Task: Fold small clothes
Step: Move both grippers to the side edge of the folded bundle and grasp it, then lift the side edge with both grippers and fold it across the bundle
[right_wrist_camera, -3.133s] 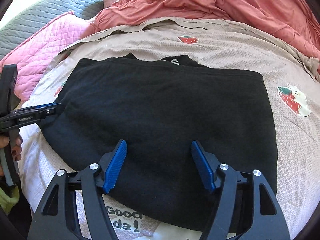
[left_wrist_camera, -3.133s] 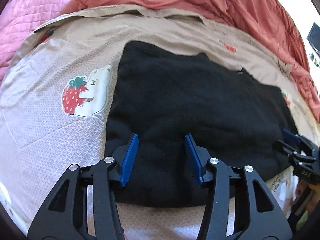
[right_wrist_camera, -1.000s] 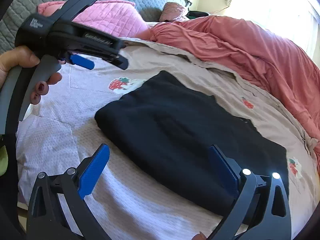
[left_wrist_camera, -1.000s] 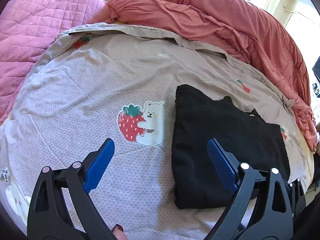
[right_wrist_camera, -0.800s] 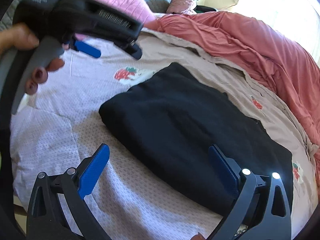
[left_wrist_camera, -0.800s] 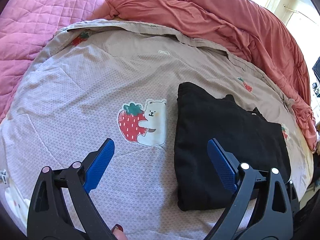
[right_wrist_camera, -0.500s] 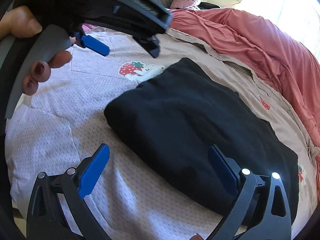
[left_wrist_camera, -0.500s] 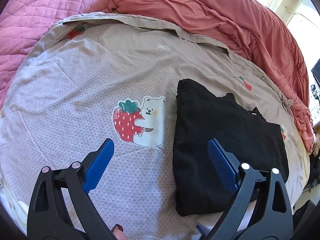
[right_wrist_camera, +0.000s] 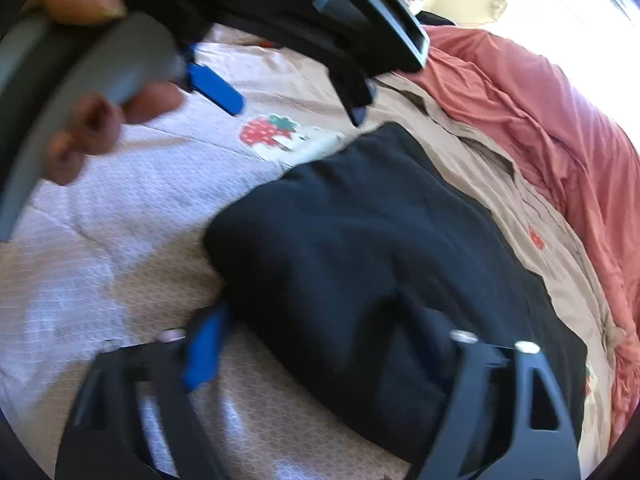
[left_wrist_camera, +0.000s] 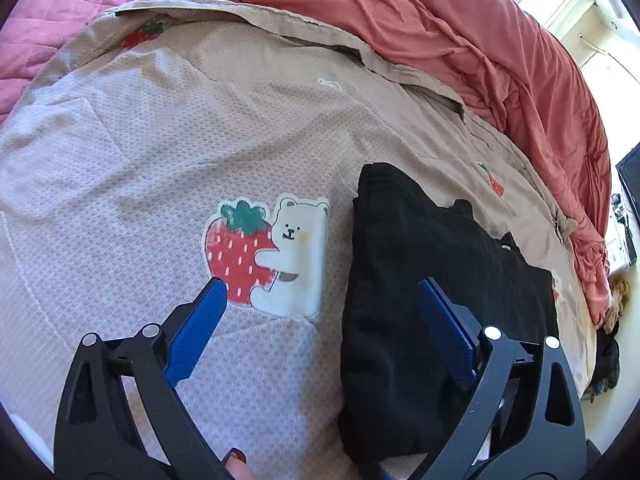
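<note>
Left gripper (left_wrist_camera: 320,332): jaws wide apart, nothing between the pads, hovering over the left edge of the folded black garment (left_wrist_camera: 432,280), one pad above the strawberry-and-bear print (left_wrist_camera: 268,256). Right gripper (right_wrist_camera: 320,344): jaws closing, straddling the garment's near corner; picture blurred, pad contact cannot be told. Garment lies flat on the beige patterned bedspread (left_wrist_camera: 160,140). A crumpled red blanket (left_wrist_camera: 480,48) lies beyond, a pink quilt (left_wrist_camera: 52,12) at far left.
</note>
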`<state>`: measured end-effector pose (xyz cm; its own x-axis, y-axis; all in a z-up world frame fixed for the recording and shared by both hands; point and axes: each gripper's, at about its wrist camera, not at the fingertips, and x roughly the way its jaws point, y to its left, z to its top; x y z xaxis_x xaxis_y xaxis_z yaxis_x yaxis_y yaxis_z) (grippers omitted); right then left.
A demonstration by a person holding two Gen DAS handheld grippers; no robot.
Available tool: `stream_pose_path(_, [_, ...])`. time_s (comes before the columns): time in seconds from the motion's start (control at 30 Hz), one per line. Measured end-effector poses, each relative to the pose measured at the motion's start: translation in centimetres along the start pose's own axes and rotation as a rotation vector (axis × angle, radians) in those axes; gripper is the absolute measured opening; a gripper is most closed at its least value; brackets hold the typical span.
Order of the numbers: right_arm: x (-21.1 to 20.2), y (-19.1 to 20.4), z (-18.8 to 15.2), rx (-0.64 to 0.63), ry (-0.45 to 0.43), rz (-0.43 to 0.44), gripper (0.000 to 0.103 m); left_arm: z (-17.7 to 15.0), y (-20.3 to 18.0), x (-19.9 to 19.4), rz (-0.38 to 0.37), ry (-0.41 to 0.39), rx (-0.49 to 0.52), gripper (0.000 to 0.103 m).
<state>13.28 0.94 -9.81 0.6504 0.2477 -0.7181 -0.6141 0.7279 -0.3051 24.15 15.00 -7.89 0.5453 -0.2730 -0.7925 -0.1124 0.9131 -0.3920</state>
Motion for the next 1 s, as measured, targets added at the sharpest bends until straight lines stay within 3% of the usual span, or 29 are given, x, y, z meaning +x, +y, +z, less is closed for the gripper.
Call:
stream_pose_path(0.07, [-0.8,-0.2,0.1,0.006,-0.03,0.025,0.032,0.2,0.1,0.5,-0.026,0.015,-0.015,0.089])
stream_pose_path(0.17, [-1.8,-1.7,0.3,0.085,-0.056,0.088,0.019,0.4,0.2,1.3,-0.083,0.044,-0.041,0.089])
stream_pose_path(0.27, [-2.3,-3.8,0.1,0.208,-0.059,0.171,0.013,0.6,-0.1,2.3,-0.145,0.081,-0.056,0.089])
stream_pose_path(0.5, [-4.0,-5.4,0.1,0.244,-0.11,0.215,0.013,0.6,-1.5,5.5,-0.352,0.206,-0.078,0.088])
stream_pose_path(0.6, [-4.3,-5.4,0.0,0.249,-0.119,0.217,0.013,0.5,-1.9,6.5,-0.356,0.228,-0.066,0.069])
stream_pose_path(0.67, [-4.3,-5.4,-0.1,0.248,-0.123,0.219,0.013,0.3,-1.8,6.9,-0.364,0.232,-0.079,0.04])
stream_pose_path(0.7, [-4.2,-5.2,-0.2,0.239,-0.122,0.219,0.013,0.3,-1.7,7.0,-0.368,0.233,-0.089,0.038])
stream_pose_path(0.77, [-4.0,-4.8,-0.5,0.216,-0.119,0.209,0.015,0.4,-1.5,6.9,-0.371,0.225,-0.102,0.023])
stream_pose_path(0.9, [-4.2,-3.3,-1.6,0.158,-0.108,0.166,0.026,0.8,-1.3,6.3,-0.39,0.206,-0.115,0.013])
stream_pose_path(0.97, [-4.1,-2.4,-2.3,0.12,-0.088,0.13,0.037,0.8,-1.6,6.0,-0.382,0.197,-0.105,0.013])
stream_pose_path(1.0, [-3.9,-2.2,-2.5,0.108,-0.078,0.117,0.038,0.8,-1.7,5.9,-0.381,0.193,-0.103,0.013])
